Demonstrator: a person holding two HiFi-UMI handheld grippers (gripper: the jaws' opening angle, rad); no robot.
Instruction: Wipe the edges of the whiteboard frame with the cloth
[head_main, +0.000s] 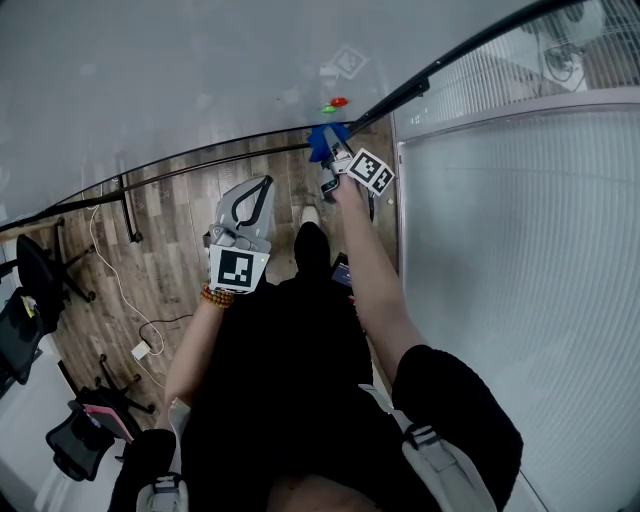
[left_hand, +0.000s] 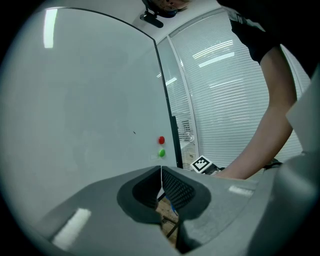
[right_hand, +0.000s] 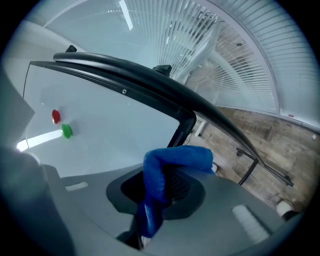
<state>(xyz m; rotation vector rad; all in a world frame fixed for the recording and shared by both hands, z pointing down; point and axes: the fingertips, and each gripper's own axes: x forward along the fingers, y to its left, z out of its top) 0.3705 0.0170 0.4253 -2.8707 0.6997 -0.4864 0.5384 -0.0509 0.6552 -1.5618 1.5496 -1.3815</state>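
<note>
My right gripper (right_hand: 161, 192) is clenched on the cloth (right_hand: 167, 162), a bright blue, nubby-weave rag folded over the jaw tips, one end hanging down between them. It sits right at the lower corner of the whiteboard (head_main: 200, 80), by the black frame (right_hand: 140, 75), whose rail runs away along the board's bottom edge. A red magnet (right_hand: 55, 116) and a green magnet (right_hand: 66, 131) cling to the board near that corner. On the corner's far side a glass wall with blinds (head_main: 520, 250) stands close. My left gripper (head_main: 258, 188) hangs apart over the wooden floor (head_main: 170, 230), jaws pressed together on nothing. Office chairs (head_main: 40, 280) stand well off to my left.
</note>
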